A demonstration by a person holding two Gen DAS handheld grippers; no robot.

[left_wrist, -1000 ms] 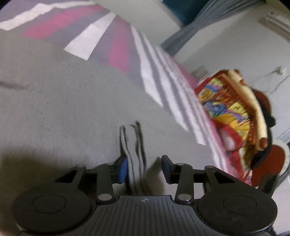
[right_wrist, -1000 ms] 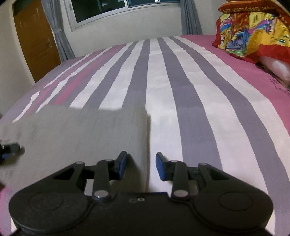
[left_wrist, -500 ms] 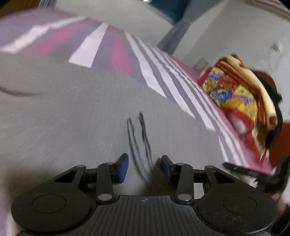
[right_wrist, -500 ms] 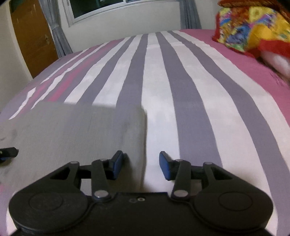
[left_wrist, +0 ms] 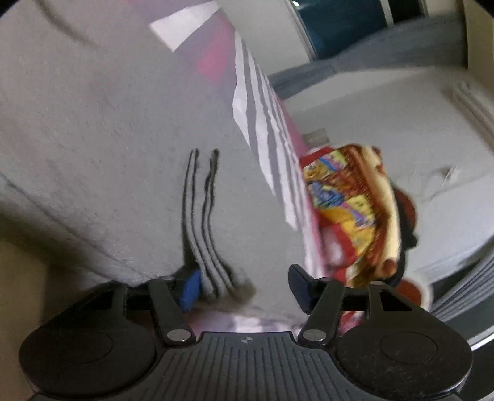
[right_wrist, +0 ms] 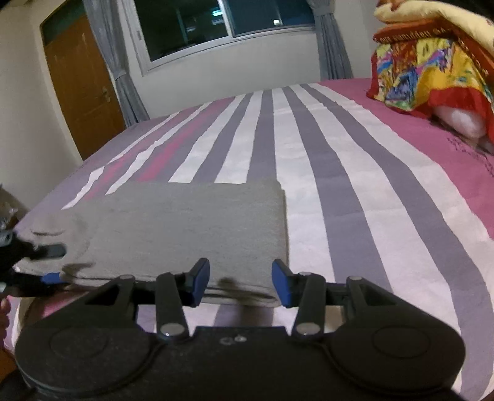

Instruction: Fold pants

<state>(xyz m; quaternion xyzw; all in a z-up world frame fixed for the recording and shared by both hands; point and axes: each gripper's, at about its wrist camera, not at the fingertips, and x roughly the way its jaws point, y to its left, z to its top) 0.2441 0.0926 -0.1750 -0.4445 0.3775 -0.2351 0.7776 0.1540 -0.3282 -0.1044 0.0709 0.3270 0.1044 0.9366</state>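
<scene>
Grey pants (right_wrist: 185,228) lie folded into a rectangle on the striped bed (right_wrist: 355,191). My right gripper (right_wrist: 240,282) is open at the near right corner of the fold, its jaws just above the near edge. My left gripper (left_wrist: 244,288) is open, with the pants' (left_wrist: 102,129) layered edge bunched against its left fingertip (left_wrist: 190,288). It also shows at the left edge of the right wrist view (right_wrist: 51,265), its fingers above and below the pants' left end.
A bright red and yellow folded blanket (right_wrist: 432,71) sits on pillows at the bed's far right. A wooden door (right_wrist: 83,86), curtains and a dark window (right_wrist: 222,21) stand beyond the bed. The bed's left edge (right_wrist: 46,203) is close to the pants.
The left gripper has tilted and opened wider, with the pants' edge now bunched against its left finger. The right gripper has drawn back and opened wider at the near right corner.
</scene>
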